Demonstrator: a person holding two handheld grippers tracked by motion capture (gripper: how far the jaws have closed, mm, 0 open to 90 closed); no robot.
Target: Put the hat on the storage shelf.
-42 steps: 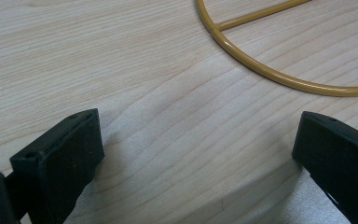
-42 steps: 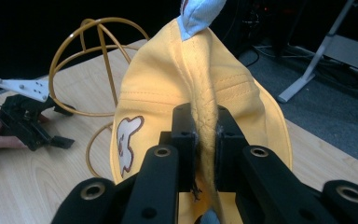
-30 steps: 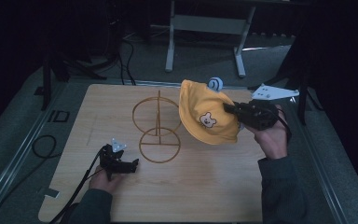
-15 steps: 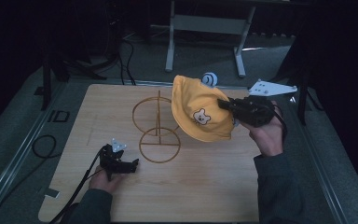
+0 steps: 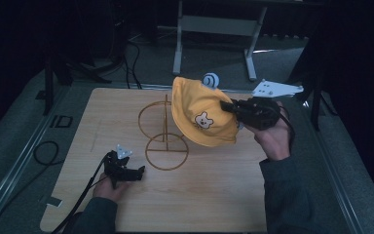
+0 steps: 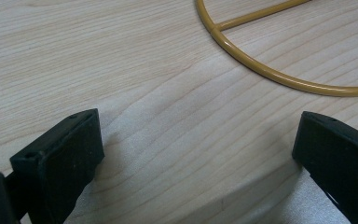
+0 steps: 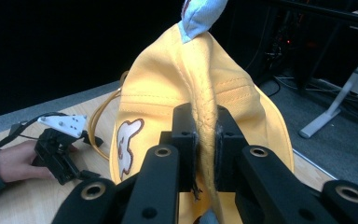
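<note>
I'm carrying the one yellow hat (image 5: 202,117) toward the wire stand (image 5: 164,132), my right gripper (image 7: 204,140) clenched on a fold of its brim. The hat hangs in the air at about two o'clock from the stand's base ring, just beside its upright loop. Next I judge I must lift the crown over that loop and lower it on, then let go. My left gripper (image 5: 135,172) rests on the table (image 5: 214,204) at seven o'clock of the stand, jaws spread, holding nothing. One hat, one stand, two grippers
</note>
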